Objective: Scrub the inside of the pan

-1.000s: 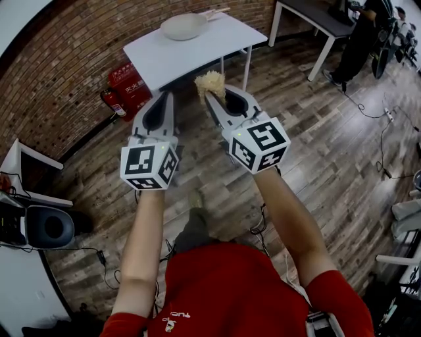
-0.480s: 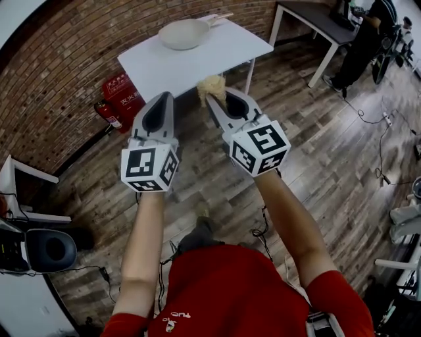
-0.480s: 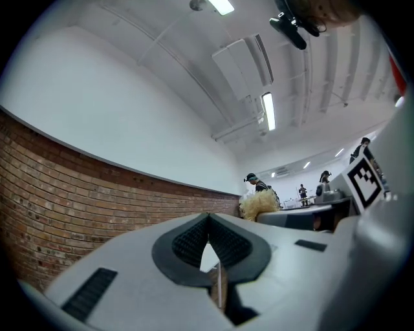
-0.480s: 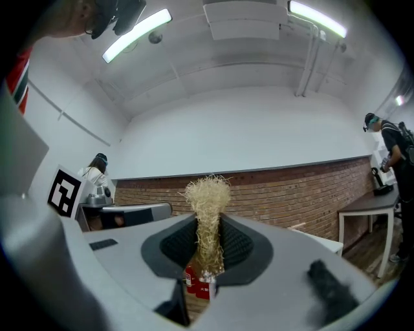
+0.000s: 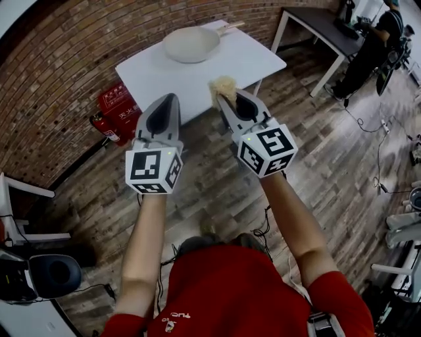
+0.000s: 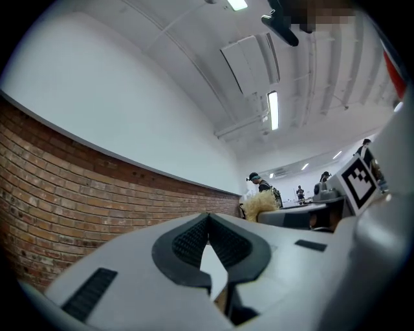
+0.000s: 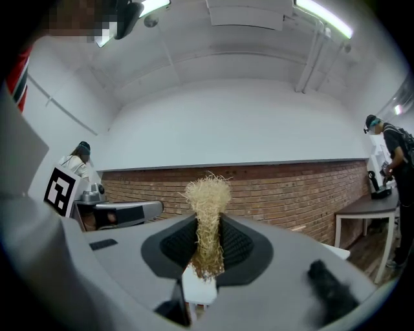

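A pale round pan (image 5: pixel 191 44) with a wooden handle sits at the far side of a white table (image 5: pixel 197 74). My right gripper (image 5: pixel 225 97) is shut on a tan fibrous scrubber (image 5: pixel 223 86), held over the table's near edge; in the right gripper view the scrubber (image 7: pixel 206 213) sticks up from between the closed jaws. My left gripper (image 5: pixel 168 99) is shut with nothing in it, beside the right one and level with the table's near edge. In the left gripper view its jaws (image 6: pixel 208 217) meet and point up at the wall.
A brick wall (image 5: pixel 66 59) runs behind the table. Red fire extinguishers (image 5: pixel 115 108) stand on the wooden floor at the table's left. A dark table (image 5: pixel 316 20) and a person (image 5: pixel 368 39) are at the far right. A white chair (image 5: pixel 26 197) is at the left.
The table and pan have come closer and lower in the head view. Both grippers stay level with each other, the right one still holding the scrubber.
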Tool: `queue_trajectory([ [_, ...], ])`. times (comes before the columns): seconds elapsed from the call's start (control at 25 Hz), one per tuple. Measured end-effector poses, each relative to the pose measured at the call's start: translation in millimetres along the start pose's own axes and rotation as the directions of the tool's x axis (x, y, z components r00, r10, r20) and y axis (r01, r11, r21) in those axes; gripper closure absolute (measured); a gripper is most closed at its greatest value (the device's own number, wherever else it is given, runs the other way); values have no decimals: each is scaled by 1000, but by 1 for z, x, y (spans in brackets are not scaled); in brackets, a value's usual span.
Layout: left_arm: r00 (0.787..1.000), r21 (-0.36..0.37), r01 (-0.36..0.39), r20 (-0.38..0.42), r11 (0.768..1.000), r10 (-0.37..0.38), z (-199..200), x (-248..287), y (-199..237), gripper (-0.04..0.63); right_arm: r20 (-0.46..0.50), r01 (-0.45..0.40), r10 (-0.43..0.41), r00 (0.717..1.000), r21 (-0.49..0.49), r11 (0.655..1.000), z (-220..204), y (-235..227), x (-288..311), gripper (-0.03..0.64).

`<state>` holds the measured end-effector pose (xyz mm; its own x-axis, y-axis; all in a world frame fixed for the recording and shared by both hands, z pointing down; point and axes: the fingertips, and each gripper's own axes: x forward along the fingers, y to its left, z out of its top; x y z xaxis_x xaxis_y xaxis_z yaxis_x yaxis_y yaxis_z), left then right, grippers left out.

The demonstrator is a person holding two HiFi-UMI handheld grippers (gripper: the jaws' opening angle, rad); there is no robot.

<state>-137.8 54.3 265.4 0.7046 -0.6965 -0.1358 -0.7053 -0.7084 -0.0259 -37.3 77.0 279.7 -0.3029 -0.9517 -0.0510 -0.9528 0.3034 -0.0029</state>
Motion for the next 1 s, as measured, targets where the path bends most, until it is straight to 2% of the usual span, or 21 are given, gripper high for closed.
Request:
queue_trajectory([
  [0.2, 1000, -21, 3, 0, 1000, -3, -8, 28, 33, 581, -20, 11, -11, 1000, -3, 1000, -6, -11, 38, 531],
  [0.64, 1000, -40, -13, 2, 999, 13, -25, 81, 67, 581, -24, 6, -6, 1000, -5, 1000, -14, -51, 93, 531],
  [1.0, 999, -24, -49, -15, 999, 48, -45, 168, 89, 581, -14, -32, 32, 999, -19, 999, -18, -121, 158, 530],
])
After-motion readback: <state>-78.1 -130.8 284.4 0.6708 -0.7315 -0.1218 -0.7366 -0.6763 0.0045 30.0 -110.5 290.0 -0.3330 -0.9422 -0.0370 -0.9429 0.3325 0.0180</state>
